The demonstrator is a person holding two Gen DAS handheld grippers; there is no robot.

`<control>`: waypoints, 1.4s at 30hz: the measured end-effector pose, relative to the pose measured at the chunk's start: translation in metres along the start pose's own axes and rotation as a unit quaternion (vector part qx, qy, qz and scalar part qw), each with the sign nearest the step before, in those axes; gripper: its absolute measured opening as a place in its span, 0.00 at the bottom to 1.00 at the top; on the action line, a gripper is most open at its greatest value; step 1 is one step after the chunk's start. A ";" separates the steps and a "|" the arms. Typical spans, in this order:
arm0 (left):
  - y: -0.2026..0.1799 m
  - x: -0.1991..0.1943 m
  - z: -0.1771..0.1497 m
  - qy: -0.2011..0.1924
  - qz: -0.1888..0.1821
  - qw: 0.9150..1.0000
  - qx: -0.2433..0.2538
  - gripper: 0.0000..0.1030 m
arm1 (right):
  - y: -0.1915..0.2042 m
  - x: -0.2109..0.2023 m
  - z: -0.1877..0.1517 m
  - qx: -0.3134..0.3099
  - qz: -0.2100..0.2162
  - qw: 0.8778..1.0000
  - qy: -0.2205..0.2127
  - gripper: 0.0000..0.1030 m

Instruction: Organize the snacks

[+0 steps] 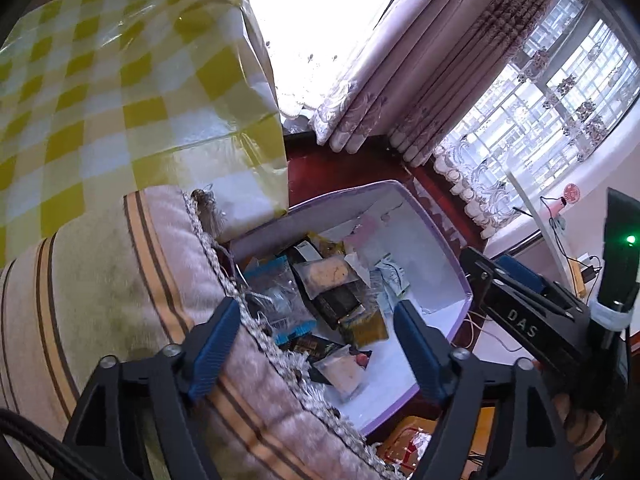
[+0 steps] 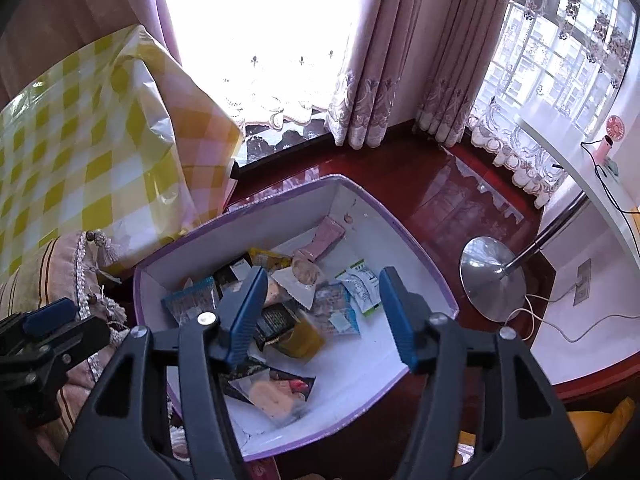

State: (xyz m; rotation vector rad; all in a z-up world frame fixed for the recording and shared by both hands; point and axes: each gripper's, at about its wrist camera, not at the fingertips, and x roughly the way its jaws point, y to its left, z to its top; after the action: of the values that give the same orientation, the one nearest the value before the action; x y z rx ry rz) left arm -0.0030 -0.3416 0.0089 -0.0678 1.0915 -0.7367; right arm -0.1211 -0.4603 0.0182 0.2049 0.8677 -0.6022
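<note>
Down on the dark red glossy wooden floor (image 2: 420, 184) sits a white cardboard box with a purple rim (image 2: 400, 240), and the snacks are piled loose inside it: blue-edged clear packets (image 2: 334, 312), a pink wrapper (image 2: 326, 236), a yellow pouch (image 2: 300, 338) and a black-backed cookie pack (image 2: 272, 394). Both tools hang above it with nothing in them, the right gripper (image 2: 324, 316) spread wide over the pile and the left gripper (image 1: 316, 340) just as wide, straddling the fringed edge of a striped beige cushion (image 1: 120, 280). Right behind the cushion stands a yellow-and-white checkered plastic bag (image 1: 120, 80), touching the box's far-left corner.
</note>
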 end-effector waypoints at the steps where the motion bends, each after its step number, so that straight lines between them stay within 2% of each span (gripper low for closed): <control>1: 0.000 -0.001 -0.001 0.000 -0.001 1.000 0.001 0.81 | -0.002 0.000 -0.002 0.001 0.000 1.000 0.001 0.61; 9: -0.003 0.005 -0.002 0.017 0.006 1.000 0.013 0.82 | -0.013 0.000 -0.008 0.009 -0.005 1.000 0.011 0.61; 15: -0.005 0.009 -0.003 0.032 0.008 0.999 0.028 0.87 | -0.013 0.001 -0.009 0.009 -0.004 1.000 0.015 0.61; 30: -0.004 0.012 -0.002 0.043 -0.005 0.998 0.039 0.95 | -0.013 0.003 -0.010 0.008 0.000 1.000 0.020 0.61; 42: -0.007 0.013 -0.002 0.046 -0.005 0.998 0.044 0.97 | -0.013 0.005 -0.012 0.009 0.003 1.000 0.024 0.61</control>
State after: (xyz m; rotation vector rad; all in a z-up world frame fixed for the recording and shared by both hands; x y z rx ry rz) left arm -0.0056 -0.3538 0.0008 0.0361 1.1447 -0.8031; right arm -0.1342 -0.4681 0.0073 0.2395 0.9072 -0.6017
